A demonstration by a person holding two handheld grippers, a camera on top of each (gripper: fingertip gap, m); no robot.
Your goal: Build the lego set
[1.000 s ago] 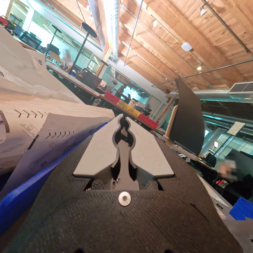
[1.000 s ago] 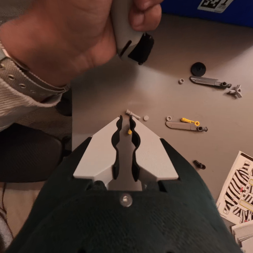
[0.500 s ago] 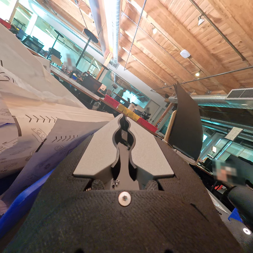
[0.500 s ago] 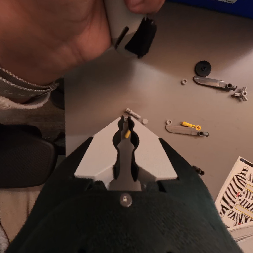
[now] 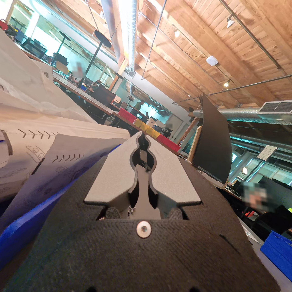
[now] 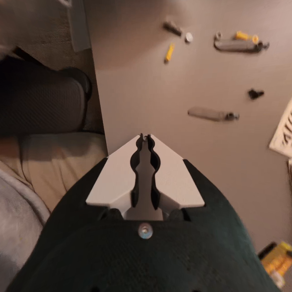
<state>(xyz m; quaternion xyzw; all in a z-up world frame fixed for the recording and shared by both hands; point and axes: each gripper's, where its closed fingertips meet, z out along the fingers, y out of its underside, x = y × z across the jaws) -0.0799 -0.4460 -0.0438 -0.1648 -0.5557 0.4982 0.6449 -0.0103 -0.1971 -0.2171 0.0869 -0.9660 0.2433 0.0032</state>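
In the right wrist view, my right gripper [image 6: 144, 137] hangs over the grey table [image 6: 158, 88] near its left edge. Its jaws are almost shut on a tiny pale grey piece [image 6: 144, 138]; the frame is blurred. Loose parts lie beyond it: a yellow pin [image 6: 169, 52], a dark pin [image 6: 172, 29], a grey disc [image 6: 188, 37], two grey blades [image 6: 237, 45] [image 6: 211, 114] and a black connector [image 6: 255, 94]. In the left wrist view, my left gripper [image 5: 143, 135] points up at the ceiling. It is shut, with a small grey-and-black piece [image 5: 143, 155] in its hollow.
A zebra-striped sticker sheet [image 6: 284, 135] and a yellow packet [image 6: 276, 260] lie at the right. A black chair [image 6: 39, 101] and a person's lap [image 6: 55, 158] are left of the table edge. White paper bags [image 5: 47, 126], a blue box [image 5: 31, 221] and a black panel [image 5: 211, 142] flank the left gripper.
My right gripper has pulled back from the yellow pin towards the near table edge, and its jaws have narrowed. The hand holding the left gripper has left the right wrist view. The left gripper barely moved.
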